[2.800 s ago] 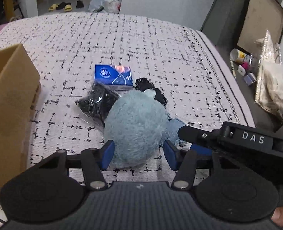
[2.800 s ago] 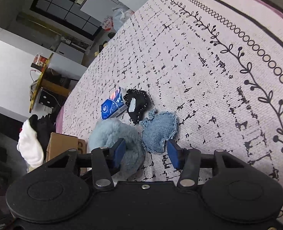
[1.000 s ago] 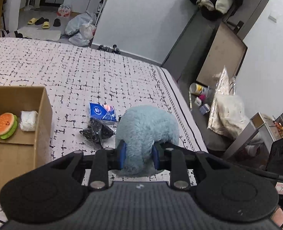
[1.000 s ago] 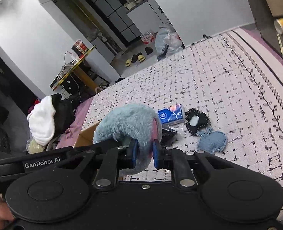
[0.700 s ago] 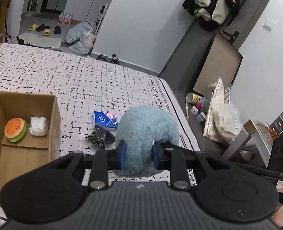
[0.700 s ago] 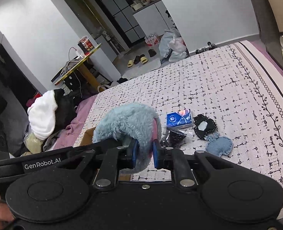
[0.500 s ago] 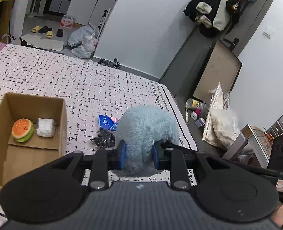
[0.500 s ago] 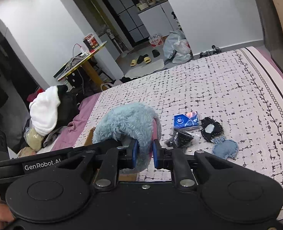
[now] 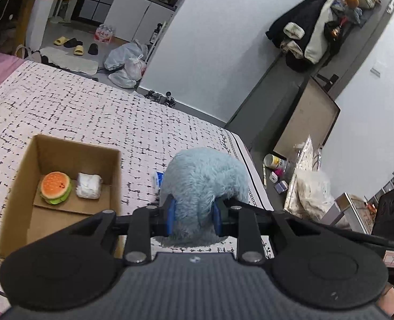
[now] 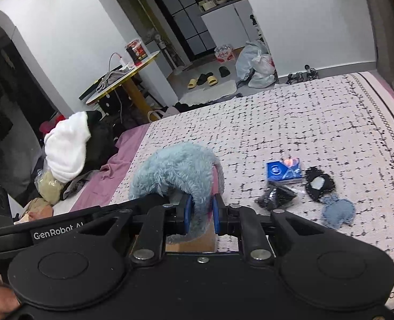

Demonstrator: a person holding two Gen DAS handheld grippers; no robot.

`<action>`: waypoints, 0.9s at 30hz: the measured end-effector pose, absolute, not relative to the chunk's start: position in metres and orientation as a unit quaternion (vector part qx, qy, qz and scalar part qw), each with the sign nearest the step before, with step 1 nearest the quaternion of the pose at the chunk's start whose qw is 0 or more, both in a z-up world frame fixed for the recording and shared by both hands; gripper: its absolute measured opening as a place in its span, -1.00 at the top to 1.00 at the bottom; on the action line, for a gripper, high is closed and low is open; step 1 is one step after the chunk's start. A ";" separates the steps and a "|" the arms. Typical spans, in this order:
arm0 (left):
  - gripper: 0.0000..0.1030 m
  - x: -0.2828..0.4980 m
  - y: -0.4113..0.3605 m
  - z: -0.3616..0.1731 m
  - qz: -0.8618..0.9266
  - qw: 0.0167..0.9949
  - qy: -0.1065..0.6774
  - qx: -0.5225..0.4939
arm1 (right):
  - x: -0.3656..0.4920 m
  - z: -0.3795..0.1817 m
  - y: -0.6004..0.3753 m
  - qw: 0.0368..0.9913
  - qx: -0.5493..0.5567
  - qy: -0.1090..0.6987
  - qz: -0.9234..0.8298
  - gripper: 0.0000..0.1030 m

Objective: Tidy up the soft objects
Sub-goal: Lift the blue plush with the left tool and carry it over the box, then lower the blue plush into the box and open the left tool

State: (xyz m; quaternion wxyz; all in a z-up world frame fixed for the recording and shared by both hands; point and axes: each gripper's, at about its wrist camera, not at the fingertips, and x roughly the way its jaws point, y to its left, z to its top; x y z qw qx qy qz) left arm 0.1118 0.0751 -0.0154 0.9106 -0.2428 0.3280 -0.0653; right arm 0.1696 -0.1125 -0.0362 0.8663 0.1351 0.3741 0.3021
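The fluffy blue plush point(image 9: 205, 184) hangs above the bed point(image 9: 90, 112), pinched from both sides by the left hand-held gripper point(image 9: 193, 217) and right hand-held gripper point(image 10: 200, 214), beside the cardboard box point(image 9: 114, 176).

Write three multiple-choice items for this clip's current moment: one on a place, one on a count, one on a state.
1. Where is the burger plush?
A. on the bedspread
B. inside the cardboard box
C. on the floor

2. How many items lie in the box?
A. two
B. four
C. none

3. What holds the fluffy blue plush?
A. nothing
B. only the right hand-held gripper
C. both it and the left hand-held gripper

Key: B, it sits on the box floor beside a white packet; A, just burger and packet; C, blue pads press into fur in both wrist views.
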 end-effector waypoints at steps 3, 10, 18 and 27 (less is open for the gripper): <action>0.48 0.108 0.091 -0.014 -0.059 0.912 0.324 -0.246 | 0.169 -0.034 -0.097 0.863 0.130 0.376 0.311 0.68; 0.48 0.107 0.129 -0.017 -0.045 0.911 0.325 -0.252 | 0.171 -0.031 -0.055 0.859 0.109 0.380 0.324 0.67; 0.47 0.111 0.167 -0.039 -0.030 0.900 0.333 -0.281 | 0.174 -0.040 -0.015 0.855 0.089 0.396 0.321 0.67; 0.47 0.117 0.200 -0.080 -0.009 0.873 0.365 -0.323 | 0.182 -0.070 0.018 0.841 0.077 0.443 0.302 0.67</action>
